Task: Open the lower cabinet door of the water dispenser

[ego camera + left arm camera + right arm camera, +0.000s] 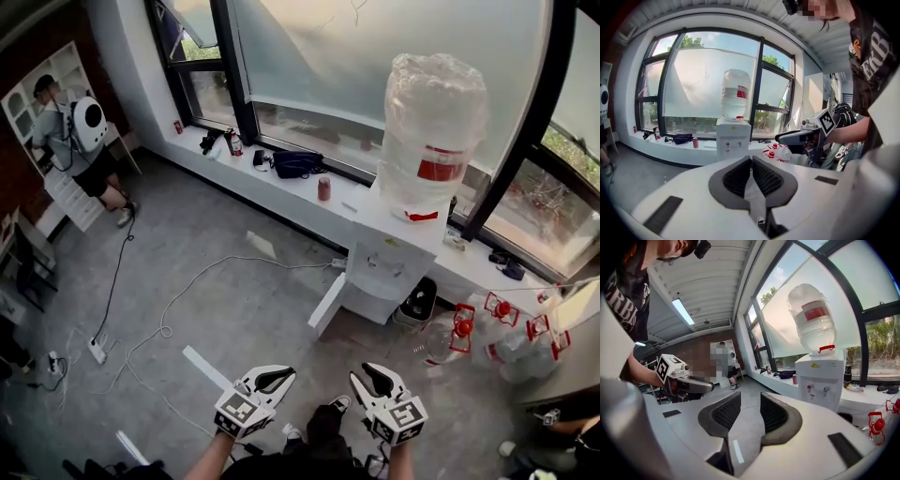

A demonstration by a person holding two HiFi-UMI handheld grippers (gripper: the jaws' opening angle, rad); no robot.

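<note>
Lower cabinet door point(327, 306) open, well ahead of left gripper point(279, 377), fingers closed, and right gripper point(366, 375), fingers apart.

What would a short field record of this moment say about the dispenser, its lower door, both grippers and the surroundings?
appliance: water dispenser by the window, bottle on top
door: lower cabinet door swung out, open
left gripper: jaws together, nothing between them
right gripper: jaws apart, nothing between them
gripper position: both well short of the dispenser, touching nothing
floor: white cable trailing across it
background: person standing at far left
</note>
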